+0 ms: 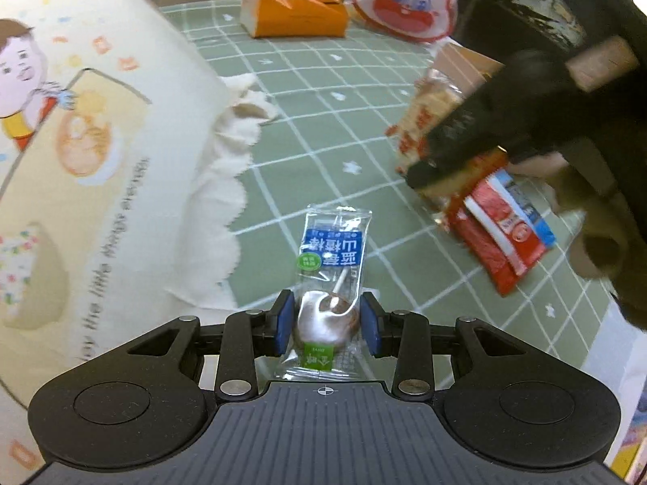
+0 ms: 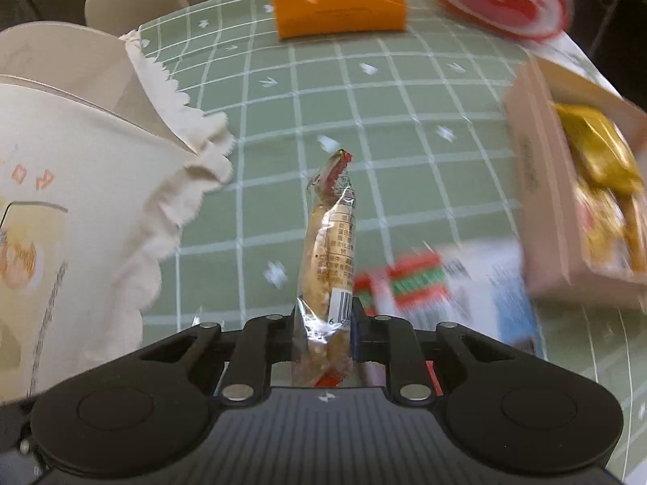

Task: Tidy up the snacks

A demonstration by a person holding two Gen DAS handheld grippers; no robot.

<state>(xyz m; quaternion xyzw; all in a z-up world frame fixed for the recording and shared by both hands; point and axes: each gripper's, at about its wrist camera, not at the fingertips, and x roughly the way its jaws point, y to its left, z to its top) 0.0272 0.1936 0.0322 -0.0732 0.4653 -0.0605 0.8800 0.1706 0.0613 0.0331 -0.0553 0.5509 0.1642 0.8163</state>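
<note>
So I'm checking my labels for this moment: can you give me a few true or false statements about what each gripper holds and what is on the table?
1. The left gripper is around a wrapped lollipop. True.
2. The right gripper is empty. False: it is shut on a rice cracker.
3. An orange box sits at the table's far side. True.
4. The tablecloth is plain red. False: it is green with a white grid.

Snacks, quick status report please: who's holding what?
Left tongs hold lollipop. Right tongs hold cracker stick. Cloth basket at left, unobstructed.
</note>
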